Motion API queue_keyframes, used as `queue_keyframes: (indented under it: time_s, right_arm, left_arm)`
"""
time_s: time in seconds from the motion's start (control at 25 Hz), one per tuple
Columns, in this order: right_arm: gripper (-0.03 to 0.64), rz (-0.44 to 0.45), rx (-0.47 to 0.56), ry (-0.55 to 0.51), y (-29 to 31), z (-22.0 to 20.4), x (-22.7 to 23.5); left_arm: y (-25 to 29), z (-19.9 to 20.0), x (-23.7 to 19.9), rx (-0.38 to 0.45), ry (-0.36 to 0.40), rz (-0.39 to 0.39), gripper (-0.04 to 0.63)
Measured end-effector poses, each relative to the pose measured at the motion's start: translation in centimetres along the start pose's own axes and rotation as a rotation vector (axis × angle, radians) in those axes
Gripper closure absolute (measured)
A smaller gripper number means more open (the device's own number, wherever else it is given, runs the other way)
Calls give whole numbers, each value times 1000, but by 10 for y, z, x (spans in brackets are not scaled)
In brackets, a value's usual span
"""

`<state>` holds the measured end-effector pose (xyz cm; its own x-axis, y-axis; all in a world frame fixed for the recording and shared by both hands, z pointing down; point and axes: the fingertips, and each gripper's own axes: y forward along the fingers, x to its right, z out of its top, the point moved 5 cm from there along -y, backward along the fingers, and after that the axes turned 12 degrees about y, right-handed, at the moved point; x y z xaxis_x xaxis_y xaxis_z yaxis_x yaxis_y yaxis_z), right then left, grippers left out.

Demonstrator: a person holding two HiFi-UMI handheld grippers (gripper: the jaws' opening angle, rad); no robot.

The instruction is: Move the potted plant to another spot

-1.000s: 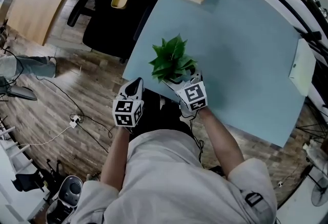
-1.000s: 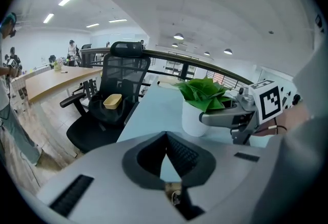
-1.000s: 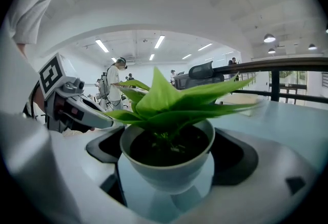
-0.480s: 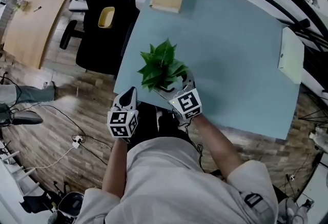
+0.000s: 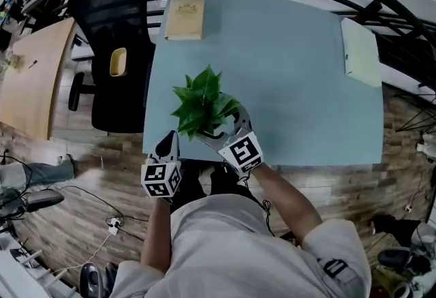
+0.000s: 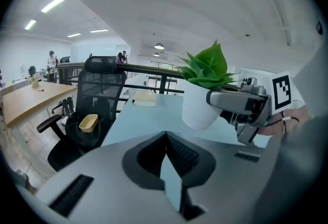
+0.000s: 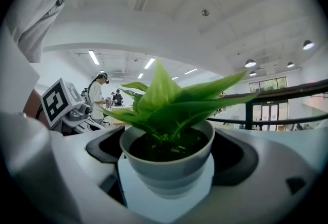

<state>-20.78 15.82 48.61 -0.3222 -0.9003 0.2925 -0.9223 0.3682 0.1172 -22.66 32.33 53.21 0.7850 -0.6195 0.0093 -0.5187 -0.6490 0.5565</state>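
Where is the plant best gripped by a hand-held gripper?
Grip the pot by its wall just under the rim, from the side: it is round, tapering downward, and leaves cover the top. The right hand-held gripper holds it so.

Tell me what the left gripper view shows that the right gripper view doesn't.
Only the left gripper view: the left gripper, shut on nothing; the black office chair with a yellow bowl on its seat; the tan book on the table; and the right gripper seen from outside, clamped on the potted plant.
Only the right gripper view: the dark soil inside the pot, and the left gripper's marker cube at far left.
Both: the potted plant and its green leaves.
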Motion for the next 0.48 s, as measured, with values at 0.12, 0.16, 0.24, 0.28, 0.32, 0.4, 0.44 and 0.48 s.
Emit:
queue_keyframes:
  time_s: [0.12, 0.16, 0.24, 0.28, 0.32, 0.4, 0.44, 0.48]
  right_arm:
    - [94, -44, 17, -13, -3, 6, 2]
    - [95, -62, 26, -9, -4, 7, 3]
    - [95, -100, 48, 6, -7, 10, 4]
    - [95, -123, 60, 10, -9, 12, 5]
    - [95, -147, 72, 12, -12, 16, 6]
    - [95, -195, 93, 6, -14, 24, 8]
    - [95, -217, 97, -1, -13, 27, 8]
    - [95, -238, 97, -6, -13, 29, 8]
  left_arm:
    - [5, 7, 0, 10, 26, -44, 584]
    - [6, 9, 0, 8, 35, -63, 584]
    - [8, 12, 1, 5, 56, -106, 584]
    - [10, 16, 2, 6, 69, -128, 584]
    - [12, 21, 3, 12, 82, -152, 584]
    - [19, 31, 2, 27, 112, -201, 584]
    - [22, 35, 0, 30, 129, -225, 584]
    - [25, 37, -1, 29, 146, -249, 584]
